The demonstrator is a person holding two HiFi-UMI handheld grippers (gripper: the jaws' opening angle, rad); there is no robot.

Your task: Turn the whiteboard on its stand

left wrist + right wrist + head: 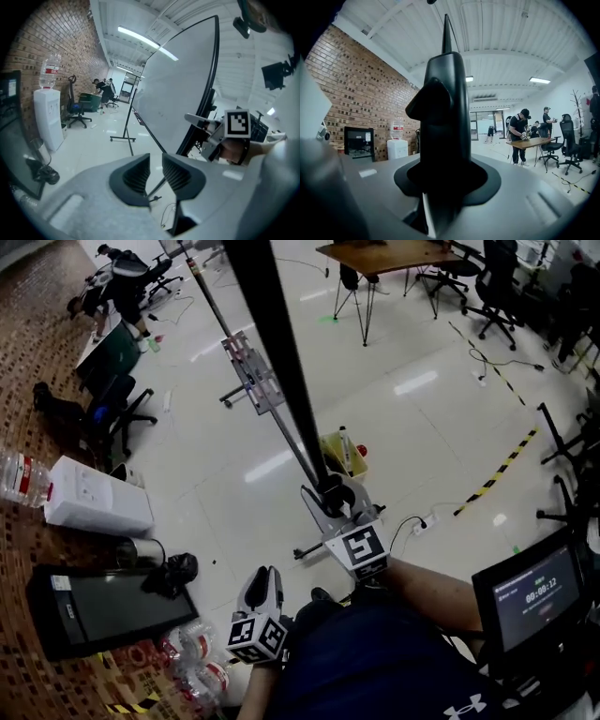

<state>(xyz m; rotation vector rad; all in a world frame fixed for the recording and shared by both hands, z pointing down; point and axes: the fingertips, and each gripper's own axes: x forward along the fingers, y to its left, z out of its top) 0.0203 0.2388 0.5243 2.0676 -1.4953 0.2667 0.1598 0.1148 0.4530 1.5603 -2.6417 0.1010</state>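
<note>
Right gripper (336,495) clamped on the whiteboard (178,93) edge; left gripper (156,174) free.
Right jaws close on the black frame, apparently as a lever to swing the panel on its stand (125,131). Left jaws stand slightly parted, empty, kept clear below the board.

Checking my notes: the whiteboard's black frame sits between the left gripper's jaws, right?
No, not the left. The whiteboard's black frame sits between the right gripper's jaws, as the right gripper view shows; the left gripper holds nothing.
</note>
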